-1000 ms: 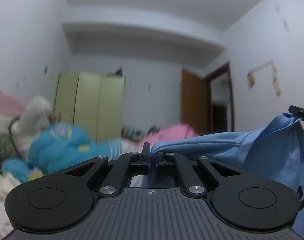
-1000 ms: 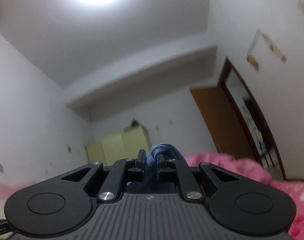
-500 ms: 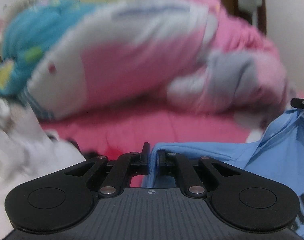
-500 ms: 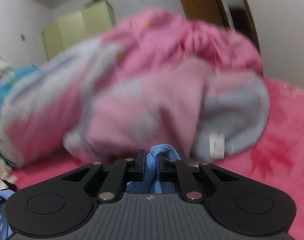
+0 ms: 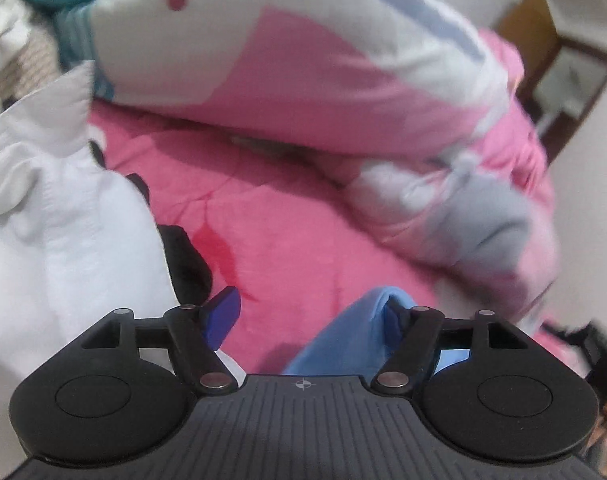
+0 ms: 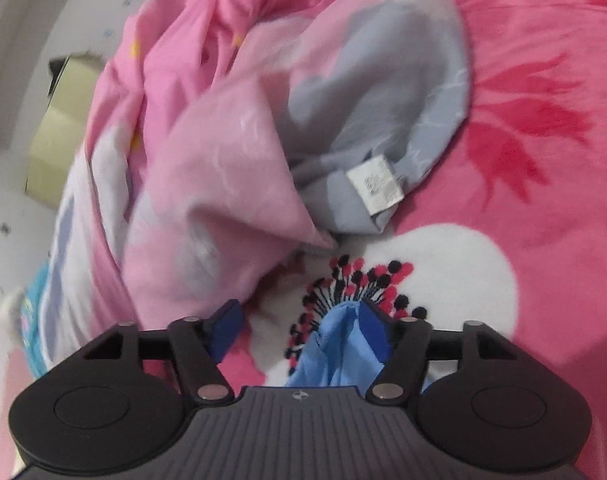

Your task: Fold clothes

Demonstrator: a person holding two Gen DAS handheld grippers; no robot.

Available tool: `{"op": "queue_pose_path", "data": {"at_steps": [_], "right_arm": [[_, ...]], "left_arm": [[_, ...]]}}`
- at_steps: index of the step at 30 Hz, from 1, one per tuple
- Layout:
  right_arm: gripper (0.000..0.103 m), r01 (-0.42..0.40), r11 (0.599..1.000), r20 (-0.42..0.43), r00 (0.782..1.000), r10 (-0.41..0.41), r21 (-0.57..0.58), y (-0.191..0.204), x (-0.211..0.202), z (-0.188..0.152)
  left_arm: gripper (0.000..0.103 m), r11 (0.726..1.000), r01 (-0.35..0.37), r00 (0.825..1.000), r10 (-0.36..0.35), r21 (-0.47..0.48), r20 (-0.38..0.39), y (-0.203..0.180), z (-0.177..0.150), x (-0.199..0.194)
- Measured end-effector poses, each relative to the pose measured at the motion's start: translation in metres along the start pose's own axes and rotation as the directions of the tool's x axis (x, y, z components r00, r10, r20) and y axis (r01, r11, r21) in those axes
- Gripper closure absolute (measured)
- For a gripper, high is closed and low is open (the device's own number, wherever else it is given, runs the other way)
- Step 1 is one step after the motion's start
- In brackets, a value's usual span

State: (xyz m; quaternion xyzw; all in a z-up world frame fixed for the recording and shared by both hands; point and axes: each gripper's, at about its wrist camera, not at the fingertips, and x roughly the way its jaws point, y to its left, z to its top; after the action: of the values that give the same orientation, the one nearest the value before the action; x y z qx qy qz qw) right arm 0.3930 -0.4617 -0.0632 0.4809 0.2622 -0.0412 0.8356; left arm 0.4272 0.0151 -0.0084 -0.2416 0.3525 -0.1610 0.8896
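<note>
The light blue garment (image 5: 351, 336) lies on the pink blanket (image 5: 287, 232) just under my left gripper (image 5: 309, 316). That gripper is open; a fold of the blue cloth rests against its right finger (image 5: 395, 316). In the right wrist view the same blue garment (image 6: 339, 344) bunches against the right finger (image 6: 373, 320) of my right gripper (image 6: 299, 320), which is also open. Most of the garment is hidden below both gripper bodies.
A pink, white and grey duvet (image 5: 343, 80) is heaped behind; it also shows in the right wrist view (image 6: 231, 152) with a white label (image 6: 375, 188). A white garment (image 5: 55, 216) with black trim lies at left. A doorway (image 5: 563, 72) is at far right.
Both grippers swung down from the raised position to the bed and opened, letting go of the blue garment, which now lies on the blanket.
</note>
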Motion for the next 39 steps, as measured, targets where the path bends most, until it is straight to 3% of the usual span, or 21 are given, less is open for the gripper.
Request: {"op": "queue_pose_path", "data": {"at_steps": [2,4,6,12,16,19,24,28,32,39], "right_arm": [[0.034,-0.005,1.0,0.003,1.0,0.005,0.013,0.008,-0.022,-0.001],[0.033,-0.016,1.0,0.007,1.0,0.016,0.021,0.017,-0.048,-0.002],[0.032,-0.027,1.0,0.005,1.0,0.027,0.009,0.026,-0.072,0.0],[0.032,-0.081,0.996,-0.028,0.996,0.08,-0.035,0.045,-0.151,-0.009],[0.032,-0.156,0.983,-0.113,0.983,0.144,-0.097,0.043,-0.219,-0.042],[0.028,-0.185,0.968,-0.155,0.975,0.159,-0.168,0.028,-0.285,-0.072],[0.027,-0.06,0.962,-0.136,0.99,0.024,-0.267,-0.02,-0.371,-0.127],[0.027,0.033,0.971,-0.105,0.993,-0.059,-0.235,-0.066,-0.412,-0.164],[0.027,0.1,0.976,-0.041,0.993,-0.11,-0.193,-0.099,-0.433,-0.187],[0.04,0.136,0.975,0.019,0.991,-0.135,-0.177,-0.117,-0.444,-0.2]], "left_arm": [[0.026,1.0,0.011,1.0,-0.01,-0.011,0.016,-0.002,0.002,-0.022],[0.011,1.0,0.006,1.0,-0.006,0.003,0.011,-0.005,0.003,-0.038],[0.005,1.0,0.006,1.0,-0.006,-0.008,-0.005,-0.006,0.005,-0.045],[0.006,0.998,-0.051,0.998,0.05,-0.045,-0.033,-0.009,0.007,-0.044],[0.006,1.0,-0.012,1.0,0.012,0.001,-0.013,-0.018,-0.004,-0.085],[0.006,0.994,0.031,0.999,-0.029,0.108,-0.016,-0.032,-0.025,-0.137],[0.006,0.98,0.094,0.994,-0.085,0.174,-0.063,-0.028,-0.086,-0.227],[0.007,0.979,0.105,0.991,-0.09,0.173,-0.095,-0.012,-0.142,-0.271],[0.014,0.985,0.105,0.989,-0.09,0.137,-0.114,0.005,-0.194,-0.291],[0.042,0.991,0.039,0.989,-0.021,0.127,-0.144,0.024,-0.251,-0.295]]}}
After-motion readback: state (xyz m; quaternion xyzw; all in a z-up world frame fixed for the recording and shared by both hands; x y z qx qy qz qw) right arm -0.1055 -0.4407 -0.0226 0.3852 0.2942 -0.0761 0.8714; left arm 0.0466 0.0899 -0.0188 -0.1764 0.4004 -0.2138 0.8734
